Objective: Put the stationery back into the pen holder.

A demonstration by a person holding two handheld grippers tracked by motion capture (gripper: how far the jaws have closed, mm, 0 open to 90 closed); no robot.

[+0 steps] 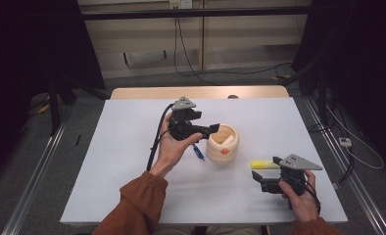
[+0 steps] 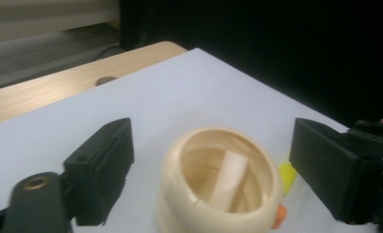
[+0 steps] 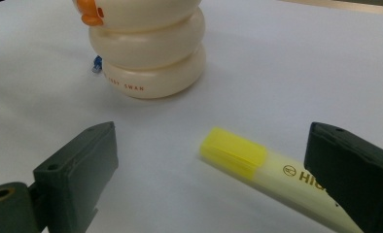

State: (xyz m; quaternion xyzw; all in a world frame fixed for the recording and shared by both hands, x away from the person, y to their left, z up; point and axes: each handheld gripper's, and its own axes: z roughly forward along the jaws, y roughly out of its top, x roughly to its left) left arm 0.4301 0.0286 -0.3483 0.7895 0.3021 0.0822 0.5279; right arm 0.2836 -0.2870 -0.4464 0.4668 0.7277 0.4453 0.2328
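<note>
A cream ringed holder [image 1: 223,144] with an orange beak stands at mid-table. My left gripper [image 1: 206,125] hovers just left of its rim, open. In the left gripper view the holder [image 2: 218,179] sits below and between the spread jaws of the left gripper [image 2: 214,155], with a cream divider [image 2: 230,178] inside. A yellow highlighter [image 1: 264,165] lies on the table right of the holder. My right gripper [image 1: 267,170] is low over it, open. In the right gripper view the highlighter [image 3: 257,162] lies between the jaws of the right gripper [image 3: 211,145], nearer the right jaw, untouched.
A blue pen [image 1: 198,152] lies on the white table [image 1: 132,147] left of the holder, its tip [image 3: 97,64] peeking from behind it. A wooden strip [image 1: 147,92] borders the table's far edge. Cables lie on the floor beyond.
</note>
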